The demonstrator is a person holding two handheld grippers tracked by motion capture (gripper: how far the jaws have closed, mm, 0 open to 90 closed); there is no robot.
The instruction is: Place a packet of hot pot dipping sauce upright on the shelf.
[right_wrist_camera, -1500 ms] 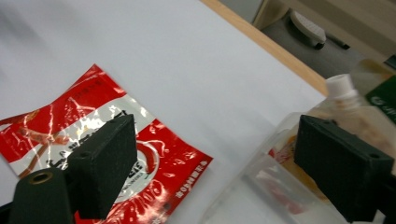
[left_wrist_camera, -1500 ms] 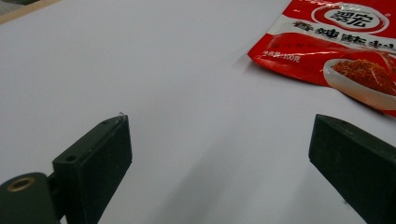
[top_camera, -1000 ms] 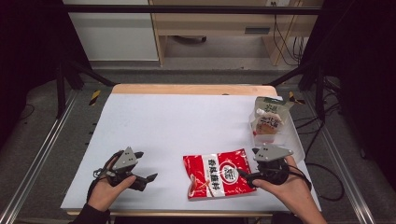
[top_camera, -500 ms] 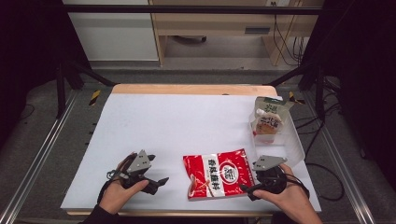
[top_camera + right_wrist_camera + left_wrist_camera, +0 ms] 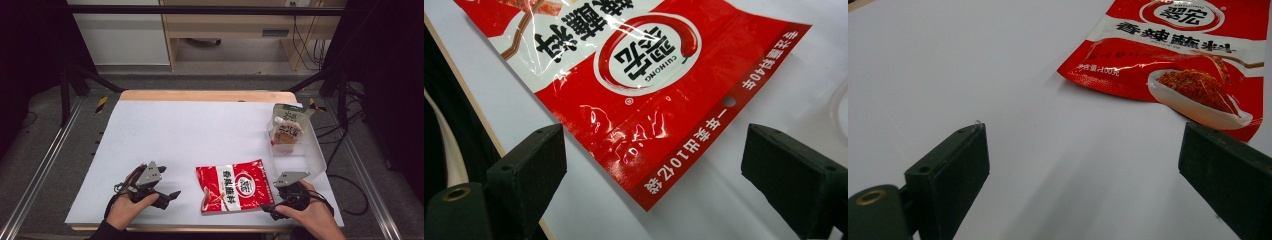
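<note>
A red seasoning packet lies flat on the white table near its front edge. My right gripper is low at the packet's right front corner. Its jaws have just been opening and stand wide. In the right gripper view the corner of the packet lies between the jaws, which do not touch it. My left gripper rests left of the packet, open and pointing toward it. The left gripper view has bare table between the jaws and the packet ahead to the right.
A clear plastic bin stands at the table's right edge with a spouted pouch upright in it. A metal frame runs along both sides of the table. A person's hands hold both grippers at the front edge.
The right hand has sunk toward the table beside the packet's right corner. The left hand shifted slightly right early on, then stayed still.
</note>
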